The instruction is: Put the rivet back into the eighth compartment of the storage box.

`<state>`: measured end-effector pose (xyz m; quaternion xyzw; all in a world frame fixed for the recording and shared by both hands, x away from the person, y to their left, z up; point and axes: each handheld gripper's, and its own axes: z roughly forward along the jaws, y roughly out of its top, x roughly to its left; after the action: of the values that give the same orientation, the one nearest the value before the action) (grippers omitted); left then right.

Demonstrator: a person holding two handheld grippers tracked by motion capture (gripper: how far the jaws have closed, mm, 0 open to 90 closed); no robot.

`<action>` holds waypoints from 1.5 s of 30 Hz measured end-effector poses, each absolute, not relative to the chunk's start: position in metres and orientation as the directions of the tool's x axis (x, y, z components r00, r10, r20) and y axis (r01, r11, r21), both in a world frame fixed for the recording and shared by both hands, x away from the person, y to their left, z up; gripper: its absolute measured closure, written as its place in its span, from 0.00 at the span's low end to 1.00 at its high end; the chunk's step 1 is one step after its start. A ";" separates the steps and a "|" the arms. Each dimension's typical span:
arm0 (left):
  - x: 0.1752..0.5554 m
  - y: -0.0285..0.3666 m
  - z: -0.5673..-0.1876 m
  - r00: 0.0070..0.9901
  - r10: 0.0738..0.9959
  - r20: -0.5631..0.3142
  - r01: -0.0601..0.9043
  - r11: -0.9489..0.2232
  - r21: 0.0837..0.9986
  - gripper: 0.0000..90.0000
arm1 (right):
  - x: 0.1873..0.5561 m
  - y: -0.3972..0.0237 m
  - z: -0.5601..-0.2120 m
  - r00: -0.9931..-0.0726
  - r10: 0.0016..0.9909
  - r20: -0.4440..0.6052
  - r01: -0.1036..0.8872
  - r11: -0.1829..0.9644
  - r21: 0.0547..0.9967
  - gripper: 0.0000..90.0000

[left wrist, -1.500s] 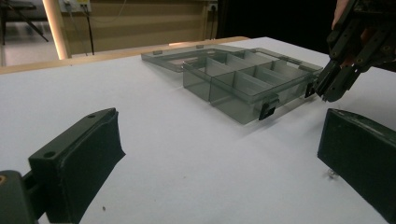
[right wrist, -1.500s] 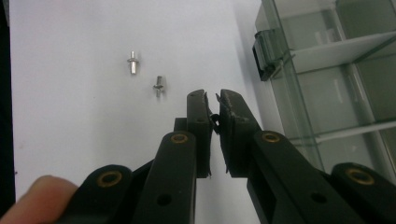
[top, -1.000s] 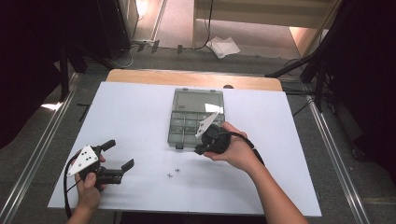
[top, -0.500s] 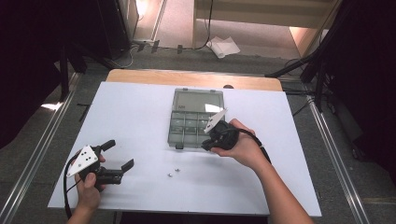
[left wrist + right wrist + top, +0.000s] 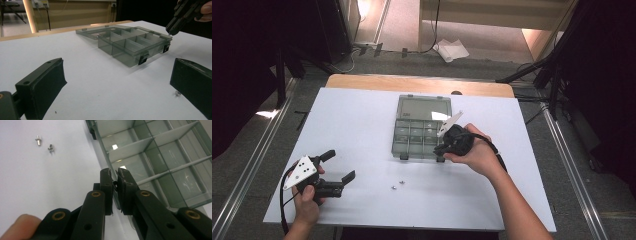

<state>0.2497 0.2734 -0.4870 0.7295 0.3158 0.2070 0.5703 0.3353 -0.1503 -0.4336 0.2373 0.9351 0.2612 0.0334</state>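
A clear grey compartment box (image 5: 422, 131) lies open in the middle of the white table, its lid flat behind it. My right gripper (image 5: 438, 149) hovers over the box's near right corner, shut on a small dark screw (image 5: 115, 184) pinched between its pads (image 5: 107, 182). Below the tips lie the box's compartments (image 5: 160, 157). Two small silver screws (image 5: 398, 185) rest on the table in front of the box, also seen at the upper left of the right gripper view (image 5: 38, 140). My left gripper (image 5: 338, 165) rests at the near left, open, with nothing between its jaws.
The white table sheet (image 5: 362, 115) spreads around the box. A wooden edge (image 5: 412, 82) runs along the far side. One loose screw (image 5: 177, 93) lies just by my left gripper's right jaw. Dark stands and cables flank the table.
My right hand has shifted a little to the right and away from the two loose screws, coming over the box's near right corner. The left gripper has stayed put.
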 end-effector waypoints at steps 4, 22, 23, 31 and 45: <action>0.250 0.273 -0.487 0.714 0.697 -0.059 0.226 -0.150 0.963 0.00 | 0.338 -0.154 -0.435 -0.877 0.476 0.062 0.439 0.744 0.505 0.94; 0.250 0.274 -0.487 0.712 0.699 -0.063 0.227 -0.146 0.963 0.00 | 0.349 -0.166 -0.442 -0.848 0.529 0.038 0.480 0.734 0.480 0.94; 0.250 0.274 -0.487 0.714 0.698 -0.062 0.227 -0.147 0.963 0.00 | 0.349 -0.166 -0.443 -0.843 0.536 0.041 0.487 0.731 0.478 0.94; 0.250 0.274 -0.487 0.714 0.698 -0.065 0.227 -0.143 0.963 0.00 | 0.354 -0.169 -0.447 -0.832 0.553 0.031 0.502 0.730 0.464 0.94; 0.250 0.274 -0.487 0.713 0.698 -0.064 0.229 -0.146 0.962 0.00 | 0.355 -0.173 -0.446 -0.809 0.587 0.035 0.527 0.697 0.486 0.79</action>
<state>0.2502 0.2740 -0.4872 0.7285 0.3182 0.2054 0.5708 0.3547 -0.1733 -0.4457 0.3029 0.9192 0.2440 0.0614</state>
